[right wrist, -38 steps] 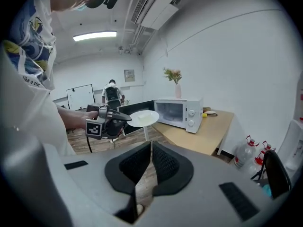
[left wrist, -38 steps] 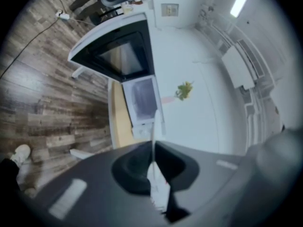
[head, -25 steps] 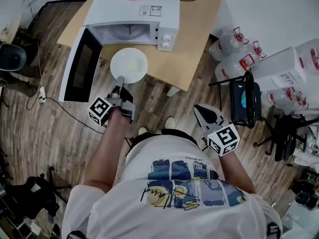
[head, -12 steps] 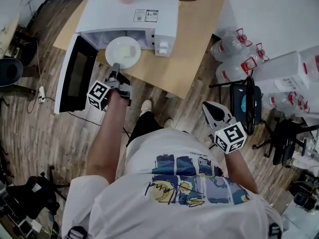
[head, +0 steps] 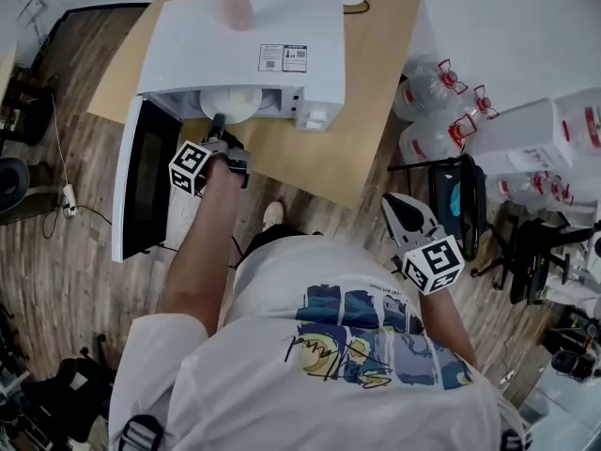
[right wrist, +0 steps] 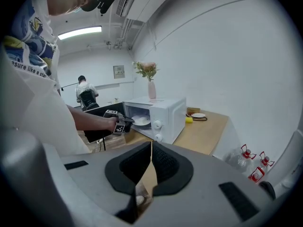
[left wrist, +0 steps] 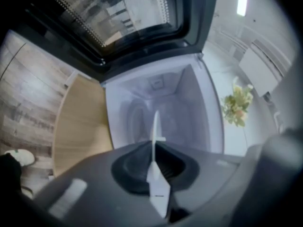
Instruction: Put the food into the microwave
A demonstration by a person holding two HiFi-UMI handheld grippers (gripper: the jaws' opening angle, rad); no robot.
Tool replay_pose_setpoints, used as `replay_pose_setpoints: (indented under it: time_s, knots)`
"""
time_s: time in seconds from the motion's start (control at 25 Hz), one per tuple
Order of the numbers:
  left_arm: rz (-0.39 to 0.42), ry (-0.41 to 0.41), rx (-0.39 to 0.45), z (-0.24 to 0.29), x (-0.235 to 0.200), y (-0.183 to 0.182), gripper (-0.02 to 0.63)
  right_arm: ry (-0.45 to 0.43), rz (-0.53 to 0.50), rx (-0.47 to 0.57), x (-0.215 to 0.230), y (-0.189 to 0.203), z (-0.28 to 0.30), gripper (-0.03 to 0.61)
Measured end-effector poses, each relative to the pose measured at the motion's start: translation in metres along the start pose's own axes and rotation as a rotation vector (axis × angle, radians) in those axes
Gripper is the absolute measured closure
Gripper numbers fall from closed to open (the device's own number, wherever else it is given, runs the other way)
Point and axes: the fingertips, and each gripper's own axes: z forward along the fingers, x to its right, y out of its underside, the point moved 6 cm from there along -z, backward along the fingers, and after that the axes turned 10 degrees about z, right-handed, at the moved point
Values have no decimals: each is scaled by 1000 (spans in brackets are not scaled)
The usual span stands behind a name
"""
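— Wood-plank floor (head: 66, 252) is seen all around a pale wooden table (head: 347, 148), on which a white microwave (head: 244, 45) is stood with its door (head: 146, 181) swung fully open to the left.
— Where is the white plate (head: 230, 104) found?
— It is held at the mouth of the oven cavity, partly under the roof of the microwave. What is carried on it cannot be made out.
— By what is it held?
— Its near rim is clamped by the left tongs (head: 219, 122). The plate is seen edge-on between the 2 pads, with the cavity straight ahead.
— And the right tongs (head: 390, 207)?
— They are held at the person's right side, well apart from the table, clenched with nothing between them.
— What else is noted?
— 1 pink vase (head: 237, 7) is stood on top of the microwave, and water bottles (head: 427, 87) are seen on the floor beside the table.
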Motion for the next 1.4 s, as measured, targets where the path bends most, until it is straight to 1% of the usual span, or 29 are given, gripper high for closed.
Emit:
replay_pose_setpoints:
  time_s: [0.24,0.48,0.68,0.8,0.88,1.08,1.16,1.32,1.4]
  knots:
    - [5,-31,-34,40,-13,-8,594,55,27,-12,-4,-5,10,566]
    - [26,-46,-61,67,-18,-11,592,112,59,-7,-3,-3,10,566]
    - [40,-68,-74,76,-19,-11,592,146,80,-5,0,-2,5,566]
    - [78,-101,-81,78,-18,-12,592,163,91,-2,4,-2,2,566]
    - [133,-129,-87,78,-18,-13,589,170,95,0,6,-2,2,566]
    - [309,-211,-121,78,-14,-15,565,165,97,1,7,-1,3,566]
    - [397,-253,-137,78,-13,-16,550,160,97,0,7,-1,3,566]
    - [602,-331,-161,78,-9,-18,521,152,96,0,6,1,1,566]
    - [683,-357,-167,77,-7,-19,511,149,95,-1,6,2,-1,566]
